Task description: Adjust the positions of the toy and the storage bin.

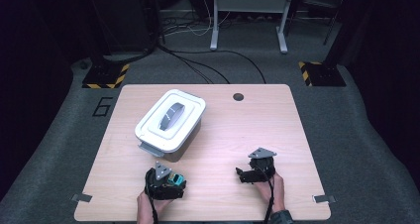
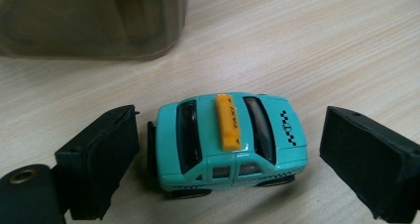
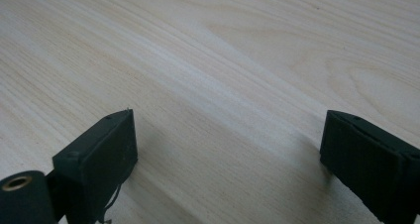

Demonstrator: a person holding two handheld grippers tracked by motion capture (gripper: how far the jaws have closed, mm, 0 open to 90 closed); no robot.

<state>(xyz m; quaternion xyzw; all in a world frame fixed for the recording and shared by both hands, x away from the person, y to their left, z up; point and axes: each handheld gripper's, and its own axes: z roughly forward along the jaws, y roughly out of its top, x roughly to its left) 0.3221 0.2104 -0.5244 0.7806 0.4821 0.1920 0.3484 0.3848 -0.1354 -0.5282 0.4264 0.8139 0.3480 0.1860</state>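
Observation:
A small turquoise toy taxi [image 2: 230,140] with a yellow roof sign stands on its wheels on the wooden table [image 1: 237,135]. It sits sideways between the jaws of my left gripper [image 1: 174,184], near the front left edge. The left pad [image 2: 106,154] is almost at one end of the car, while the right pad [image 2: 366,159] stands clearly apart from the other end, so the gripper is open around it. My right gripper [image 1: 241,175] rests low over bare wood at the front right, open [image 3: 228,159] with nothing between its jaws.
A white lidded storage box [image 1: 171,120] with a grey handle on top stands at the table's back left, just beyond the taxi; its translucent wall [image 2: 94,21] shows close ahead of the left gripper. A dark round hole [image 1: 238,96] marks the table's far edge.

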